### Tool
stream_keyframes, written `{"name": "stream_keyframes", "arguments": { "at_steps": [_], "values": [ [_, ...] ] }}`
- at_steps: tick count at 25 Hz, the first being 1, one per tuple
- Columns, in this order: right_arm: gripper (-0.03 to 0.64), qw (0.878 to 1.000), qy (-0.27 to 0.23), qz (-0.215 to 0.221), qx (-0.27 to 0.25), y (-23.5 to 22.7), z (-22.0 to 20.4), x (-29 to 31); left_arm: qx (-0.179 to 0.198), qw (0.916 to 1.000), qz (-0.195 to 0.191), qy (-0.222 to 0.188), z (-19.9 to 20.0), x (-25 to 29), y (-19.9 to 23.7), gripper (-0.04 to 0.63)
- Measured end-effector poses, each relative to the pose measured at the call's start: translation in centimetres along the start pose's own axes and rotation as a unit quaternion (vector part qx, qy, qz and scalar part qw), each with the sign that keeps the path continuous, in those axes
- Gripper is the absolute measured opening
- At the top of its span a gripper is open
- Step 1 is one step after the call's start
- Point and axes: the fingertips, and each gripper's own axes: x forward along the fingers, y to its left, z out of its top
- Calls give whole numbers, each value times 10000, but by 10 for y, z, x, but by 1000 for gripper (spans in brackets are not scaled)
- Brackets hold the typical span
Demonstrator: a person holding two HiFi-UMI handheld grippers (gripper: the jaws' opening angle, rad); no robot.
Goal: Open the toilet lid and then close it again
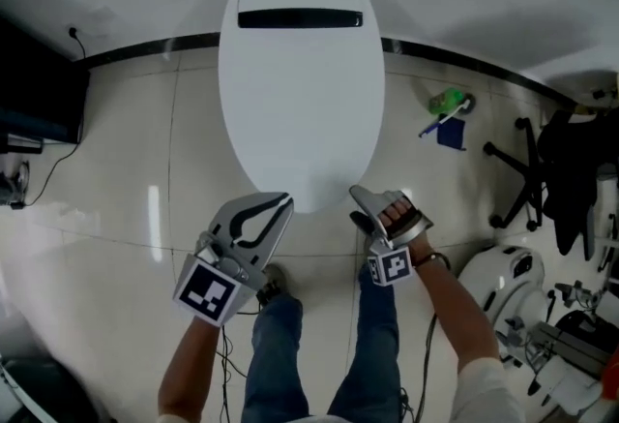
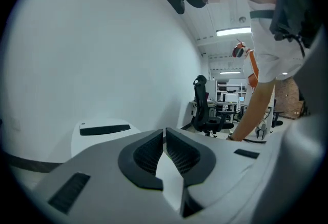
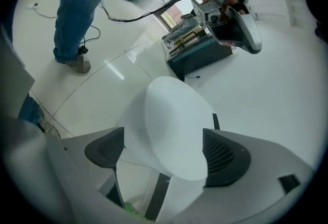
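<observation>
Reading this as step 1, approach for the lift: seeing toilet lid [image 1: 300, 92] down flat, nothing raised. Could equally be the end, lid set back down; can't tell from one look.

Located centre-top in head view, back end at the wall, front tip toward the person's legs, just ahead of both grippers.

Seeing right gripper [image 1: 370, 206] spread wide, gripping nothing. In right gripper view, pads [image 3: 105, 148] framing the lid's front end [image 3: 174, 125] but well short of it, no contact. Seeing left gripper [image 1: 276, 208] clenched on nothing, pads [image 2: 148, 155] together w/ only a sliver betw them, aimed roughly level over the lid toward the wall.

Next, IMO:
- Bring rt jaws down to the front lip, hook one pad under the edge or pinch it.
- Swing up and back abt the rear hinge. Needs an arc, not a straight pull.
- Keep left clear, or use as backstop.
- Lower slow afterwards to avoid a slam.

Re the lid: glossy white, smooth egg-shaped oval, narrowing to the front, w/ a dark slot [image 1: 300, 19] across the rear. Prob slick plastic w/ a thin lip, so expect poor purchase for the pads. Pale tile floor [image 1: 116, 169] all around.
</observation>
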Motion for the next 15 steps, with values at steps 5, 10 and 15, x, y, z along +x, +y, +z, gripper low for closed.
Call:
{"name": "stream_keyframes", "arguments": {
  "at_steps": [5,10,15],
  "values": [
    [480,9966,-543,-201,-591,19,-5,47,-213,9983,529,-92,-36,18,4,6],
    [480,9921,-798,-398,-884,22,-4,73,-419,9948,908,-178,-49,24,5,6],
    [463,9875,-992,-288,-1194,28,-4,76,-436,9926,1121,-157,-49,24,13,6]
  ]
}}
